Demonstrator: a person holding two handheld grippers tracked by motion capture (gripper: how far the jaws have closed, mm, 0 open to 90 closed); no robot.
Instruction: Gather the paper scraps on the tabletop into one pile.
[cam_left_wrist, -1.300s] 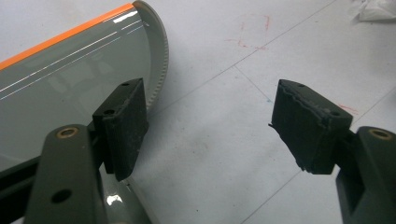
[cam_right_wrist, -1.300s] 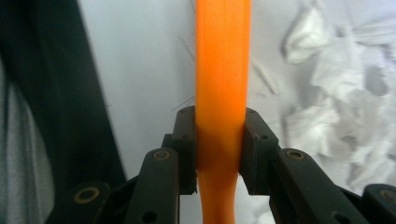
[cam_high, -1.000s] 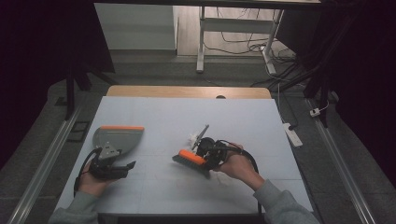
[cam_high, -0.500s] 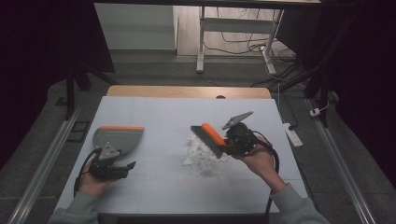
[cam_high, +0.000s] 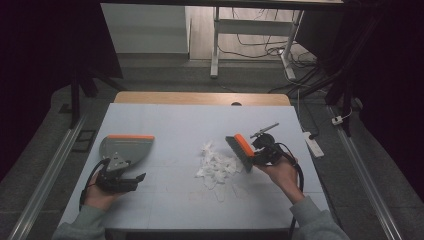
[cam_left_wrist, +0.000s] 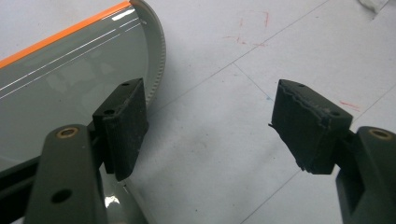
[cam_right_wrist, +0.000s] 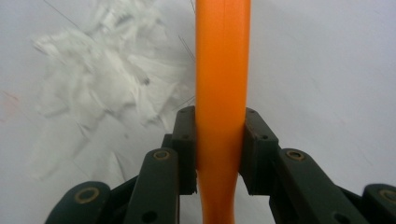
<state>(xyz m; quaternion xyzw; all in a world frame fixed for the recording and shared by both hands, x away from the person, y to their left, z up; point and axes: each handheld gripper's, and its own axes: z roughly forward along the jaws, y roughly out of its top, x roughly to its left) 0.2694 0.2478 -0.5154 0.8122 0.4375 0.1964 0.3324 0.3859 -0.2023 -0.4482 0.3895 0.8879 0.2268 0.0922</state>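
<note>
A grey dustpan (cam_high: 127, 146) with an orange front lip lies at the table's left. Just behind it, my left gripper (cam_high: 125, 172) stands open and holds nothing. In the left gripper view its jaws (cam_left_wrist: 210, 116) frame bare table, and the left pad hangs over the dustpan (cam_left_wrist: 70, 79). My right gripper (cam_high: 257, 155) is shut on a hand brush (cam_high: 241, 150) with an orange back, held just right of a pile of white paper scraps (cam_high: 215, 165). The right gripper view shows the pads (cam_right_wrist: 219, 126) clamped on the orange handle (cam_right_wrist: 222, 70), with the scraps (cam_right_wrist: 107, 70) to its left.
A pale sheet covers the table (cam_high: 175, 120), and a wooden strip (cam_high: 200, 98) shows along the far edge. A white power strip (cam_high: 312, 142) lies off the right edge. Desk legs and cables stand beyond. Metal rails run along both sides.
My right gripper has carried the brush to the right, from over the scraps to their right side, which uncovers the pile. The left gripper and the dustpan have not moved.
</note>
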